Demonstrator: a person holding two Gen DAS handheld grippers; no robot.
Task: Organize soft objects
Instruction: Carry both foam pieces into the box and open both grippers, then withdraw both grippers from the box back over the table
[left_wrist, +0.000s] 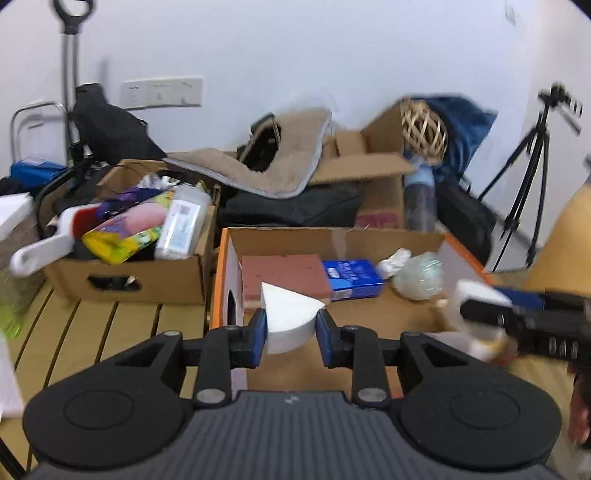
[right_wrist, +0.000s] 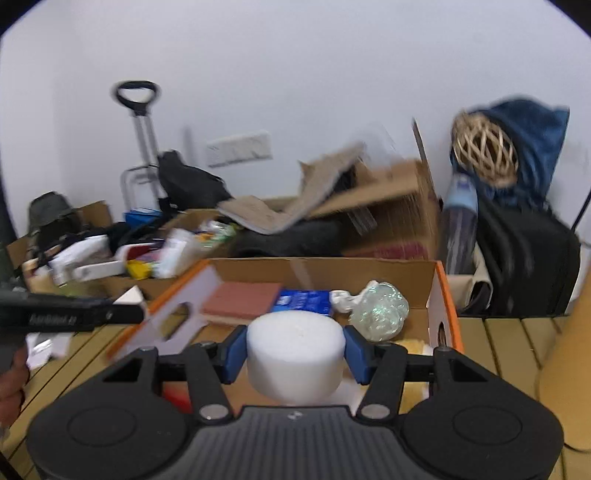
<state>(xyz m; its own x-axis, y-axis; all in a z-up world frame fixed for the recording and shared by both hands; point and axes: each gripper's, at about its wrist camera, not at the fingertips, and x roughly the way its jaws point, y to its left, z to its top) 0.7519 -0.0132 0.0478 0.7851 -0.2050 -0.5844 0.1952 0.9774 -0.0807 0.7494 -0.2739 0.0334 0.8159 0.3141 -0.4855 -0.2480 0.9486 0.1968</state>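
My left gripper is shut on a white wedge-shaped foam piece, held over the near left edge of an open cardboard box with orange edges. My right gripper is shut on a white foam cylinder, held over the near edge of the same box. The box holds a reddish-brown foam block, a blue packet, a crumpled white piece and a clear plastic ball. The right gripper with its cylinder also shows at the right of the left wrist view.
A second cardboard box full of mixed items stands to the left. Behind are a beige mat, more boxes, a wicker ball, blue cloth, a black bag and a tripod. The floor is yellow slatted wood.
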